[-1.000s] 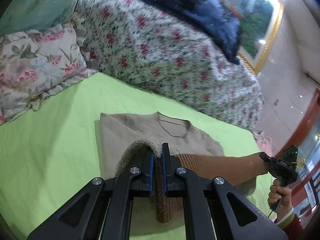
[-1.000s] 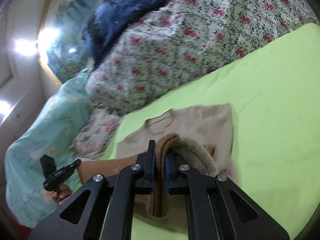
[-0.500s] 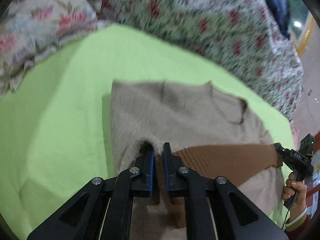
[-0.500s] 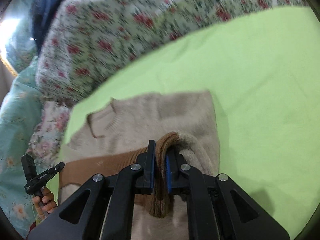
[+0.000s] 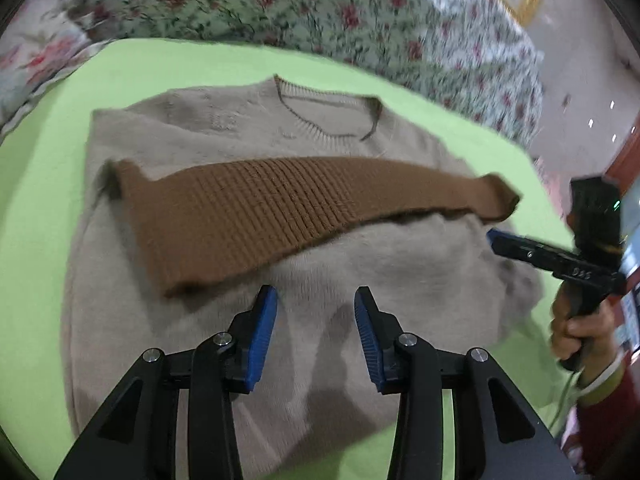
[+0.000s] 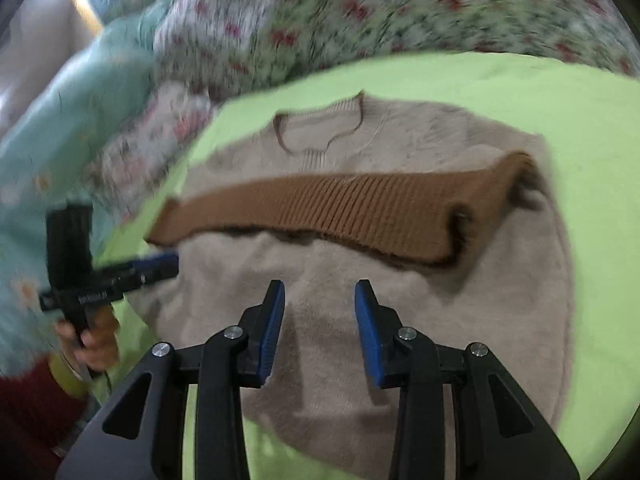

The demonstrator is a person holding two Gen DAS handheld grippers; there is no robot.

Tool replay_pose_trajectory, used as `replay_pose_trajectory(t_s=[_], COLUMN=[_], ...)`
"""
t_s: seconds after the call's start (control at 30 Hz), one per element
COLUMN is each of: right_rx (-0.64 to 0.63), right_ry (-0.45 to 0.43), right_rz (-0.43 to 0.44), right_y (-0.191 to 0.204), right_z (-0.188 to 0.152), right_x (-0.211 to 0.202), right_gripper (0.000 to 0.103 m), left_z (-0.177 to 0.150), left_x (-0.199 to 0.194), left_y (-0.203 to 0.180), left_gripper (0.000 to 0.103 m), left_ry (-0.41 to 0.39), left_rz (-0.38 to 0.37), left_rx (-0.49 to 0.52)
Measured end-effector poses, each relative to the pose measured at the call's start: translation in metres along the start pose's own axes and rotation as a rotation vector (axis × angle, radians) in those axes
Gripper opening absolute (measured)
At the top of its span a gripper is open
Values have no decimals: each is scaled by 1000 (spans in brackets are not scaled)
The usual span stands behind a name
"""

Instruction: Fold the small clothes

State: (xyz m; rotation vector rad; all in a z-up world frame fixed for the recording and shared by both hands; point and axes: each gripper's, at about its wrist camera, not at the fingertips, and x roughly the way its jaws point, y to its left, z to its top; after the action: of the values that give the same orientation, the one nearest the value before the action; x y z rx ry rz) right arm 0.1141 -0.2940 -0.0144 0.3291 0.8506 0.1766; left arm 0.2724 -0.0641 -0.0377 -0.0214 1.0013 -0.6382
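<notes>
Beige sweater (image 5: 248, 132) flat on green bed sheet (image 5: 36, 208), brown hem (image 5: 260, 204) folded up near collar. Soft, limp, light knit; likely best gripped at folded edge corners. Left tongs (image 5: 316, 320), right tongs (image 6: 320, 312): both wide open, empty.

Our right claw (image 6: 319, 294) hangs with its jaws apart over a beige sweater (image 6: 372, 320) folded on the lime-green sheet (image 6: 592, 160), its brown ribbed hem band (image 6: 340, 208) lying across the chest below the neckline. At left, our left claw (image 6: 160, 266) points toward the sweater's edge.
</notes>
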Motion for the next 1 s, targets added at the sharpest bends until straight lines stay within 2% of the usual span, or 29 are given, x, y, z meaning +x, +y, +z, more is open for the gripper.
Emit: replay_pose_trajectory(t_s=[0.1, 0.17, 0.27, 0.4, 0.47, 0.57, 0.73, 0.87, 1.0], right_rx=[-23, 4, 123, 242, 259, 252, 279, 290, 320], right_ry=[24, 8, -64, -161, -171, -173, -155, -174, -199], right_rz=[-91, -175, -258, -274, -249, -218, -159, -119, -80], right_y=[-9, -26, -57, -76, -72, -56, -28, -7, 11], right_z=[19, 36, 60, 64, 53, 25, -23, -52, -79], right_x=[13, 19, 13, -12, -23, -34, -41, -51, -60], right_gripper=[39, 39, 39, 39, 39, 39, 39, 40, 45], left_z=[22, 43, 73, 85, 74, 42, -33, -79, -111], left_x=[12, 16, 16, -3, -14, -30, -66, -88, -95], left_y=[5, 13, 38, 82, 88, 78, 49, 24, 17], left_gripper=[35, 36, 40, 43, 49, 50, 50, 62, 65], left_ry=[11, -9, -46, -96, -115, -119, -129, -164, -167], left_rz=[53, 136, 248, 255, 230, 195, 103, 50, 4], left_rx=[21, 16, -53, -229, -270, -287, -310, -303, -347])
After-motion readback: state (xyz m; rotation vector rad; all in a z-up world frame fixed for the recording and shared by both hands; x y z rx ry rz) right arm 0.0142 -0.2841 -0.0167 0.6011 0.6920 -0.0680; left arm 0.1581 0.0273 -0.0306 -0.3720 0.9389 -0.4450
